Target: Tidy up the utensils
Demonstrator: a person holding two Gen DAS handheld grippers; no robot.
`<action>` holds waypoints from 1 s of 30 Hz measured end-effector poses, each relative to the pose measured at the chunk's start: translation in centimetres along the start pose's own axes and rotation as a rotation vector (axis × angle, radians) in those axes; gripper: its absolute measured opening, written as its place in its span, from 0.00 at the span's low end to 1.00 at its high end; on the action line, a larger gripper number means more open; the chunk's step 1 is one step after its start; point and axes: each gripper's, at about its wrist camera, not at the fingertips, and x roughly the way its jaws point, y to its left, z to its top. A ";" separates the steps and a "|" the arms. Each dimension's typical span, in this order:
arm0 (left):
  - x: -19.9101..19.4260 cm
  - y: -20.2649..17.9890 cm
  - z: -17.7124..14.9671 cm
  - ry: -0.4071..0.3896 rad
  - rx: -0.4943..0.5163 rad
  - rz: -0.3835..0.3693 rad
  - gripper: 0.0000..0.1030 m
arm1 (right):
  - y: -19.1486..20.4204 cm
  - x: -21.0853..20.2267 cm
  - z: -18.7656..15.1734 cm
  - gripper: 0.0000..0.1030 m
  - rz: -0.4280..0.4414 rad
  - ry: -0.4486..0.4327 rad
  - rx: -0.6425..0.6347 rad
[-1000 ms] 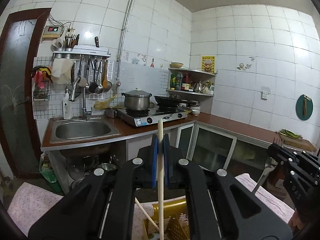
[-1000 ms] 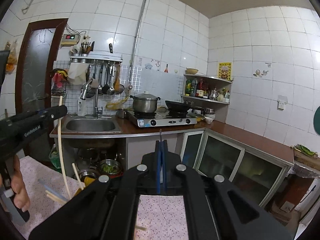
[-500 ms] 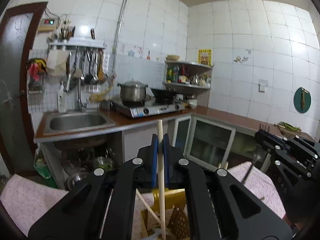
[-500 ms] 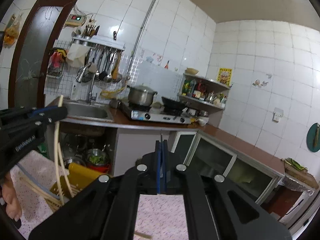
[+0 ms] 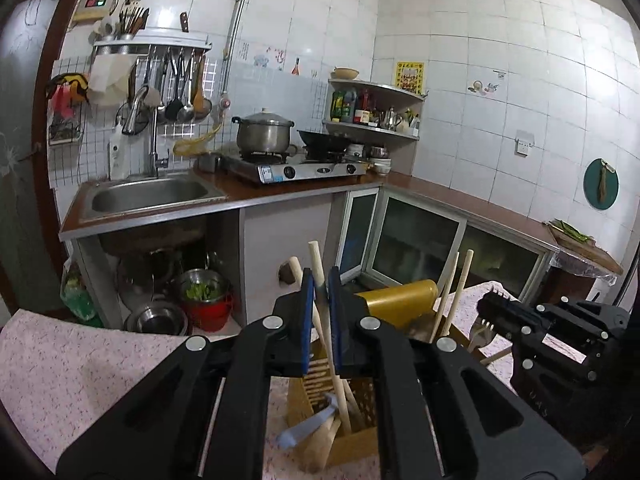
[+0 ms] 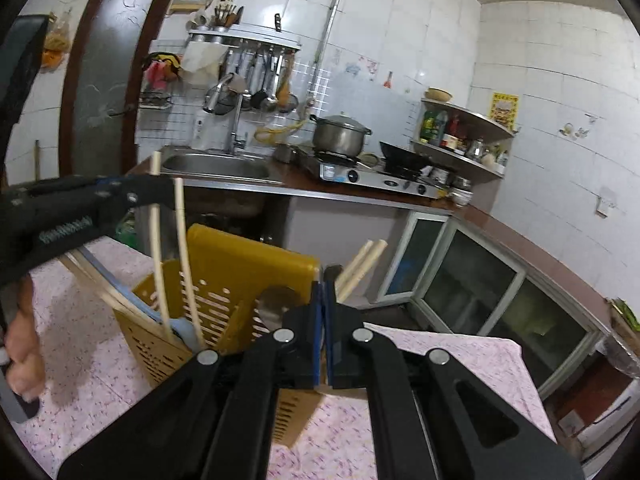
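A yellow slotted utensil holder (image 6: 224, 300) stands on a pink patterned cloth (image 6: 80, 380); it also shows in the left wrist view (image 5: 396, 300). My left gripper (image 5: 319, 284) has its jaws slightly apart around a pale chopstick (image 5: 326, 320) that leans down into the holder; whether they still pinch it is unclear. Other chopsticks (image 5: 452, 292), a blue utensil (image 5: 308, 428) and a metal spoon (image 6: 272, 304) stand in the holder. My right gripper (image 6: 321, 292) is shut and empty just behind the holder's right side. It shows at the right of the left wrist view (image 5: 492, 304), beside a fork (image 5: 480, 332).
A kitchen counter with a steel sink (image 5: 148, 196), a gas stove with a pot (image 5: 264, 132) and a wok (image 5: 324, 142) runs along the tiled wall. Pots and bowls (image 5: 192, 296) sit under the sink. Glass cabinet doors (image 5: 420, 240) stand beyond the holder.
Both grippers tilted down and moved closer to the yellow holder. The left gripper lowered its chopstick into the holder and its jaws opened slightly. The right gripper stayed shut.
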 end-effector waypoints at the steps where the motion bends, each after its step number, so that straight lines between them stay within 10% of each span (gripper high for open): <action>1: -0.5 0.1 0.2 0.000 -0.002 0.001 0.09 | -0.4 -0.3 0.0 0.06 0.010 0.001 0.015; 2: -1.3 0.3 0.6 -0.002 -0.007 0.002 0.23 | -0.8 -1.0 0.2 0.10 0.021 -0.001 0.035; 4: -3.2 0.4 1.1 -0.016 -0.016 0.021 0.57 | -1.7 -2.5 0.5 0.57 0.013 -0.021 0.059; 12: -11.5 1.0 -0.1 -0.055 0.018 0.088 0.94 | -3.3 -8.6 -1.4 0.72 -0.005 -0.029 0.107; 20: -20.5 0.3 -5.2 -0.100 0.039 0.153 0.95 | -2.8 -17.1 -7.8 0.95 -0.033 -0.081 0.221; 30: -26.2 -2.5 -12.6 -0.073 0.032 0.161 0.95 | 0.1 -24.2 -14.0 0.96 -0.068 -0.082 0.319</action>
